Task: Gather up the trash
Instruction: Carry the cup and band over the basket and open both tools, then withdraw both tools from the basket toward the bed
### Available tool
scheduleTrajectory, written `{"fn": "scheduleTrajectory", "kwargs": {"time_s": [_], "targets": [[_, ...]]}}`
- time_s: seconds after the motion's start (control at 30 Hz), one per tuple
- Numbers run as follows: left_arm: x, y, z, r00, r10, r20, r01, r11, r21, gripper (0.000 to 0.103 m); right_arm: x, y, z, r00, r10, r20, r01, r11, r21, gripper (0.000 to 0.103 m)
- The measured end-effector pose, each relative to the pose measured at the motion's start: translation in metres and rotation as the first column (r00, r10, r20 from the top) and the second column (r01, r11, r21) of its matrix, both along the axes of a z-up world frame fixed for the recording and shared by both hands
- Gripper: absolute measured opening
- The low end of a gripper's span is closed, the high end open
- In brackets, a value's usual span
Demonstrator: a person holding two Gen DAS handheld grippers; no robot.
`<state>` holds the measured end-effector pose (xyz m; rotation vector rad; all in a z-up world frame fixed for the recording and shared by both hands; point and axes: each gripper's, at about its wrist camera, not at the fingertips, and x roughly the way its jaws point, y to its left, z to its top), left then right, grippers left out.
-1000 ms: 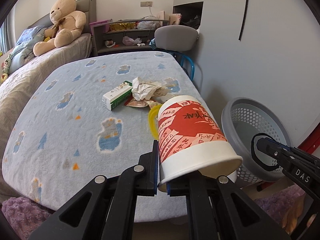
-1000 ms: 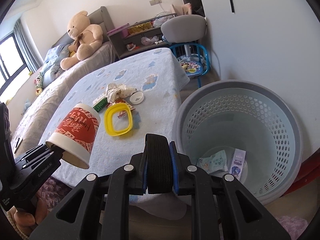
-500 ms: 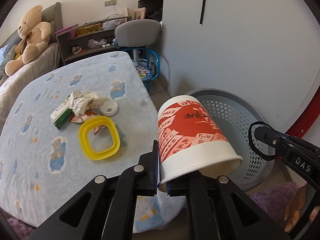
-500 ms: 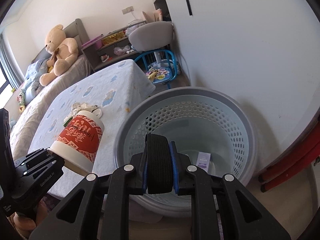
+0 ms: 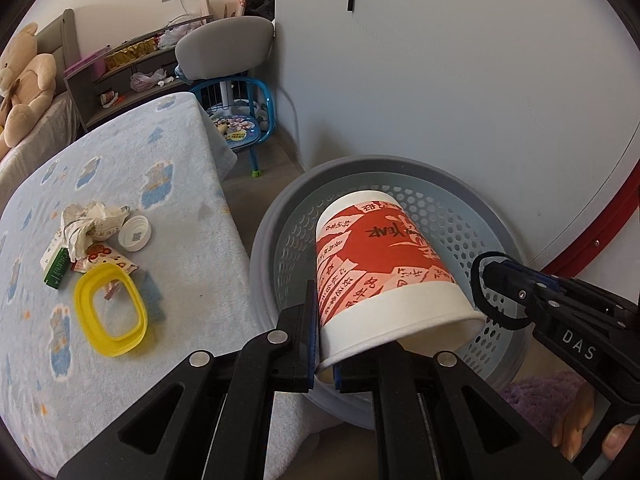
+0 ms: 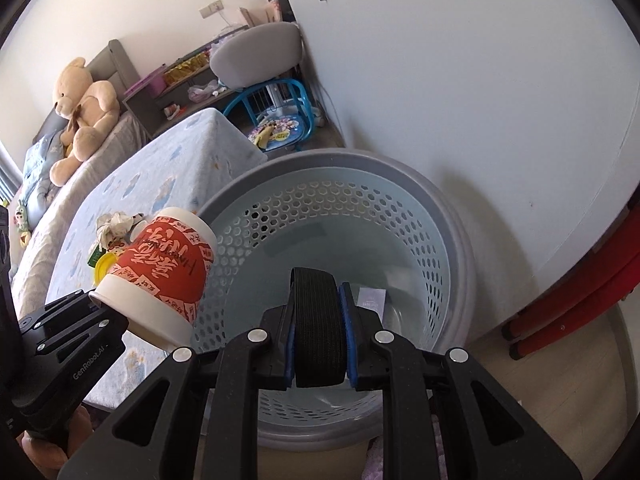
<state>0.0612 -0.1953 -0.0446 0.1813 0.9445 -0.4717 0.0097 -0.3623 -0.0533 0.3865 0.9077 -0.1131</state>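
Note:
My left gripper [image 5: 324, 344] is shut on the rim of a red and white paper cup [image 5: 380, 272], which hangs tilted over the grey perforated basket [image 5: 460, 184]. In the right wrist view the same cup [image 6: 164, 268] is at the basket's left rim [image 6: 224, 200]. My right gripper [image 6: 320, 340] is shut on a black elastic band [image 6: 318, 328] directly above the basket's inside, where a small white packet [image 6: 370, 300] lies. On the blue blanket stay a yellow ring lid [image 5: 110, 312], crumpled paper [image 5: 86, 224], a white cap [image 5: 135, 233] and a green and white box [image 5: 54, 266].
The table with the blue blanket [image 5: 168, 184] stands left of the basket. A small blue chair [image 5: 240, 120] and a grey chair [image 5: 226, 48] are behind it. The white wall [image 5: 460, 80] is close behind the basket. Red rails [image 6: 580, 304] lie at the right.
Both grippers have swung right from over the blanket to over the basket, carrying the cup and the black band. The basket now fills the middle of both views.

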Motion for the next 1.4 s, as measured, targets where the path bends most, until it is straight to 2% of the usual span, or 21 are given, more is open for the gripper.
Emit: {"fn": "scheduleTrajectory", "kwargs": {"time_s": [0.1,0.33,0.4,0.5,0.67,0.83,0.97,1.4], "targets": [[0.001,-0.008,-0.003,1.000,-0.016,-0.010,0.016,1.000,0.008,0.006,0.000,-0.006,-0.002,1.000,-0.010,0.006,0.010,1.000,0.022,0.019],[0.003,-0.012,-0.005,0.999,-0.016,-0.029,0.017,1.000,0.014,0.008,0.001,-0.005,-0.004,1.000,-0.019,0.003,0.019,1.000,-0.001,0.022],[0.003,-0.010,-0.003,1.000,-0.008,-0.028,0.008,1.000,0.012,0.025,0.001,-0.007,-0.004,1.000,-0.028,0.006,0.028,1.000,0.002,0.032],[0.005,-0.005,0.000,1.000,0.016,-0.021,-0.016,1.000,0.010,0.041,-0.002,-0.008,-0.001,0.999,-0.041,0.018,0.041,0.999,-0.005,0.040],[0.005,0.002,0.003,0.999,0.042,-0.013,-0.042,0.999,0.002,0.050,-0.003,-0.007,0.000,0.999,-0.042,0.027,0.042,0.999,-0.014,0.048],[0.004,0.003,0.005,0.999,0.049,-0.006,-0.049,0.999,0.004,0.052,-0.003,-0.005,0.002,0.999,-0.039,0.033,0.040,0.999,-0.030,0.051],[0.001,0.005,0.007,0.998,0.062,0.015,-0.062,0.998,0.007,0.060,-0.003,-0.004,0.002,0.999,-0.037,0.034,0.038,0.999,-0.035,0.052],[-0.003,0.014,0.014,0.993,0.103,0.055,-0.104,0.995,0.006,0.070,-0.005,-0.002,0.005,0.998,-0.036,0.048,0.039,0.997,-0.063,0.064]]}}
